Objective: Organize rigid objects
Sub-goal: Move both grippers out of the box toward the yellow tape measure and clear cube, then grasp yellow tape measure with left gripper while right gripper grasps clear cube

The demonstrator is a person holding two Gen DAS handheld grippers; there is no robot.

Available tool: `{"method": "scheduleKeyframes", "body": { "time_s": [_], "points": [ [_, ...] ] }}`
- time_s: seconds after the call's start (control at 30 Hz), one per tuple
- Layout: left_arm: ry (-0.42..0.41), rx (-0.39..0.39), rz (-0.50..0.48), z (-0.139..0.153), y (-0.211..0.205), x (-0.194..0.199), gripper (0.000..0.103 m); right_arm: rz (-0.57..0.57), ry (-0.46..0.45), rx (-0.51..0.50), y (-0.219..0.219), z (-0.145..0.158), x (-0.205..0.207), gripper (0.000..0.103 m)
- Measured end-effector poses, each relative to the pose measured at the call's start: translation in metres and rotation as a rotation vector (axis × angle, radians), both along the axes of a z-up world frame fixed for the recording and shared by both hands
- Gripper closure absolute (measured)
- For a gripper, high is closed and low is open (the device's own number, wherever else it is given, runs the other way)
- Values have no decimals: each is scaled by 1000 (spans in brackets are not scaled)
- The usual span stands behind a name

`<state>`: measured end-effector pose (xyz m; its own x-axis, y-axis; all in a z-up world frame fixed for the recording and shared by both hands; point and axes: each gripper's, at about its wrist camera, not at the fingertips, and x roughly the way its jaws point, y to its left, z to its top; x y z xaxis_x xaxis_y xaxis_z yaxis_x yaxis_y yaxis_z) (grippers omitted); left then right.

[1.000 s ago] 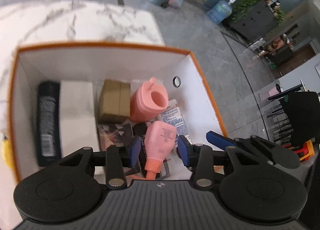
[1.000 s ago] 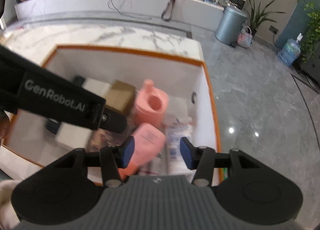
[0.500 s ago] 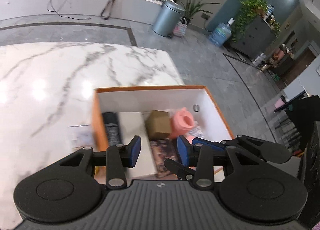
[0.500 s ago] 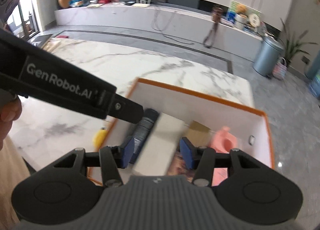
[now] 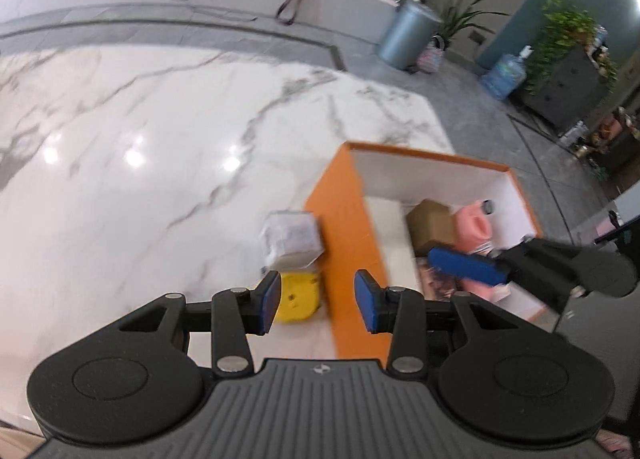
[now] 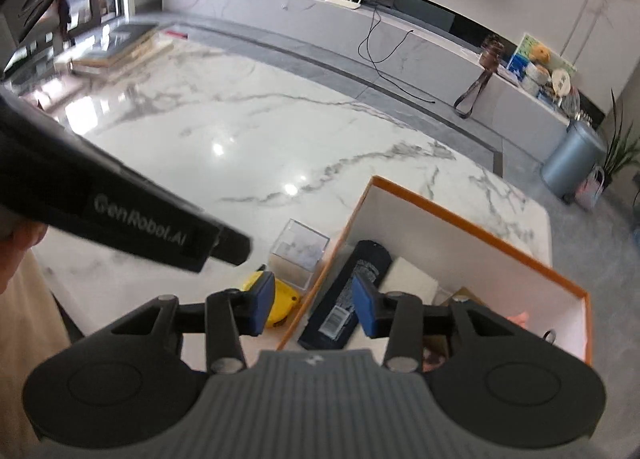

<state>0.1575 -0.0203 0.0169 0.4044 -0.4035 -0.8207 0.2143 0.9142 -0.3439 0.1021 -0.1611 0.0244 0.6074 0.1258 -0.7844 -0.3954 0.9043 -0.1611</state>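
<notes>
With nothing held between the parted jaws of the left gripper [image 5: 316, 301] or the just-narrowed right gripper [image 6: 315, 301], the yellow object [image 5: 298, 296] is seen just ahead of the left gripper's left pad, outside the orange box [image 5: 344, 243].

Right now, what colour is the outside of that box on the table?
Orange outside, white inside; the left wrist view shows its outer wall best.

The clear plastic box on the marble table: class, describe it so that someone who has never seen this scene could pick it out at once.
Find the orange-walled, white-lined storage box on the white marble table. Just outside its left wall, on the tabletop, stands a small see-through plastic cube box. Its neighbour there, the yellow rounded object, is opaque; this one you can see straight through.
</notes>
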Motion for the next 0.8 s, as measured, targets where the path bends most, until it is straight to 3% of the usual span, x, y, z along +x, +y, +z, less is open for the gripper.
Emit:
{"method": "scheduleKeyframes", "body": {
  "time_s": [0.17,0.4,0.6,0.8],
  "points": [
    [18,47,28,-33,4,6,54,-49,-8,-55,-4,0,16,60],
    [41,43,-43,-74,-5,13,44,-88,-10,-48,-10,-5,40,59],
    [68,28,-62,-95,-16,18,35,-56,-2,-35,0,-14,52,58],
    [25,106,-101,-107,-29,16,35,2,17,-34,8,-21,64,58]
  ]
}}
